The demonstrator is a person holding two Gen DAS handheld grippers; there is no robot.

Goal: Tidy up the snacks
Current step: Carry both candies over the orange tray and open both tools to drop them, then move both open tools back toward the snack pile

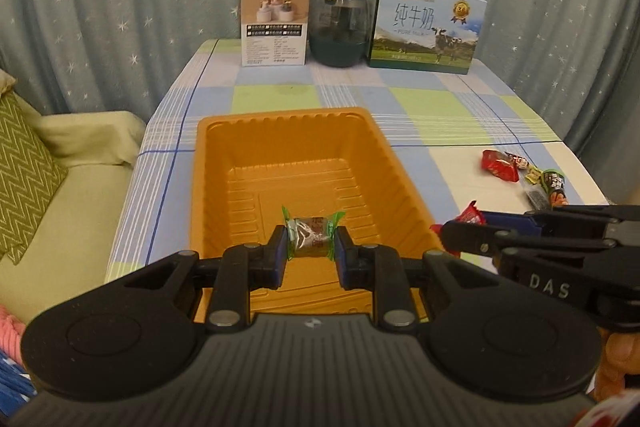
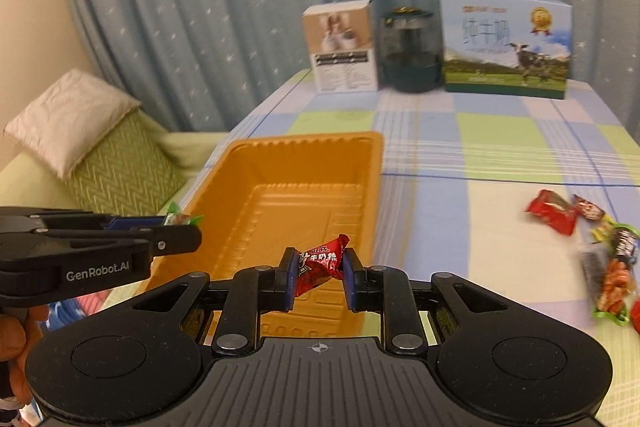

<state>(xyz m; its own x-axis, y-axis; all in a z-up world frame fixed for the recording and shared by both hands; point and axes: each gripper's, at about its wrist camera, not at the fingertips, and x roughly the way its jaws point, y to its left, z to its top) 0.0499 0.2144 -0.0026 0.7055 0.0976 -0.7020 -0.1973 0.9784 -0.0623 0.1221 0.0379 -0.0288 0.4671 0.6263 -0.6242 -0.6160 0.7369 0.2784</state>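
Left gripper (image 1: 311, 242) clamped on a green-wrapped candy (image 1: 313, 233), pads pinching it at both ends. It hangs over the near end of the orange tray (image 1: 208, 187), not touching the floor of it. Tray is empty below and ahead of the fingers.

Right gripper (image 2: 319, 269) clenched on a red-wrapped candy (image 2: 320, 263), held tilted between the pads, over the tray's near right corner. In the left wrist view it sits just right of the left gripper, red wrapper tip poking out.

Loose snacks (image 2: 600, 247) on the checked tablecloth (image 2: 460, 155), well off to the right of the right gripper: red packets, a dark one, a longer green-edged pack. Blurred there, so the count is probably five or six.

Far ahead of both grippers: white carton (image 1: 275, 21), dark jar (image 1: 339, 27), milk box (image 1: 424, 27) in a row at the table's far edge.
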